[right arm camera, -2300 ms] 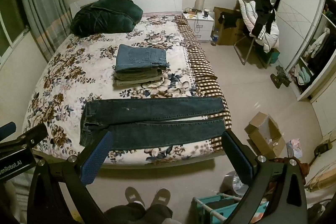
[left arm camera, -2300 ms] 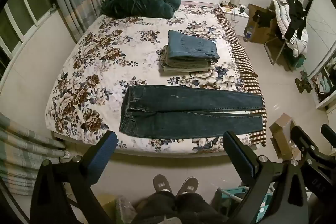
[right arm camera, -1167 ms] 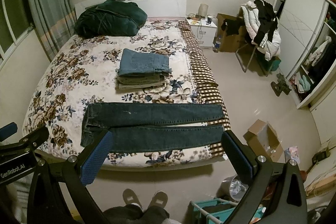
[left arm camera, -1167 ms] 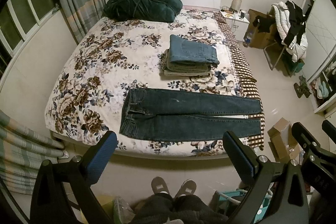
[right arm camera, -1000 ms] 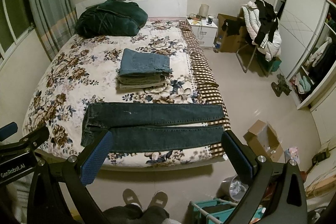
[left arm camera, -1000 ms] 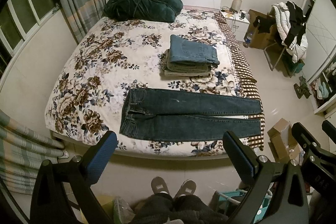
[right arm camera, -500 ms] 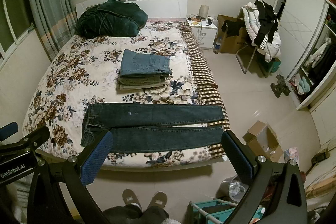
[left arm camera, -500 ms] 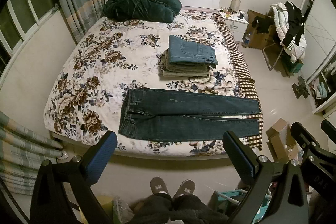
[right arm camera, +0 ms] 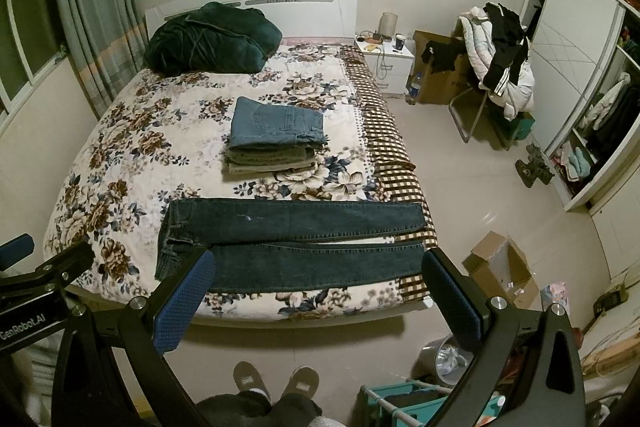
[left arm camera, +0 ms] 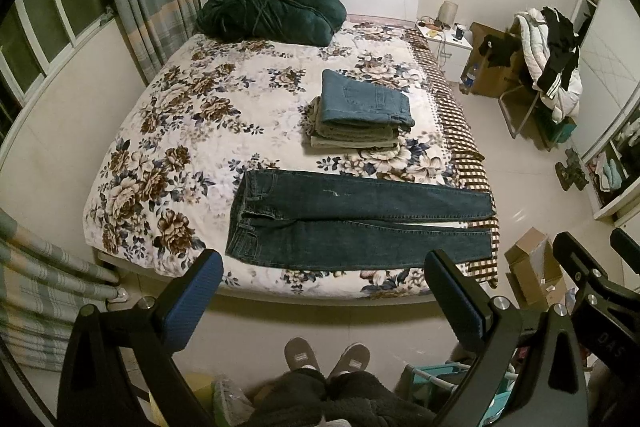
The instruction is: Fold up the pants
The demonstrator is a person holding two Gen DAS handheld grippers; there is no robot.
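Dark blue jeans (left arm camera: 352,223) (right arm camera: 288,243) lie flat along the near edge of the flowered bed (left arm camera: 192,131) (right arm camera: 120,147), waistband to the left, both legs stretched to the right. My left gripper (left arm camera: 320,291) hovers well short of the bed, open and empty. In the right wrist view my right gripper (right arm camera: 316,291) is likewise open, held back from the bed over the floor, nothing between its fingers. Neither gripper touches the jeans.
A stack of folded pants (left arm camera: 360,115) (right arm camera: 276,139) sits mid-bed behind the jeans. A dark green quilt (left arm camera: 272,7) lies by the headboard. A person's slippered feet (left arm camera: 324,359) stand before the bed. A cardboard box (right arm camera: 500,267), bin (right arm camera: 444,355) and teal rack (right arm camera: 400,399) crowd the floor right.
Both grippers have drifted slightly, so the view shifts a little; the jeans and stack lie as before. Both stay open.
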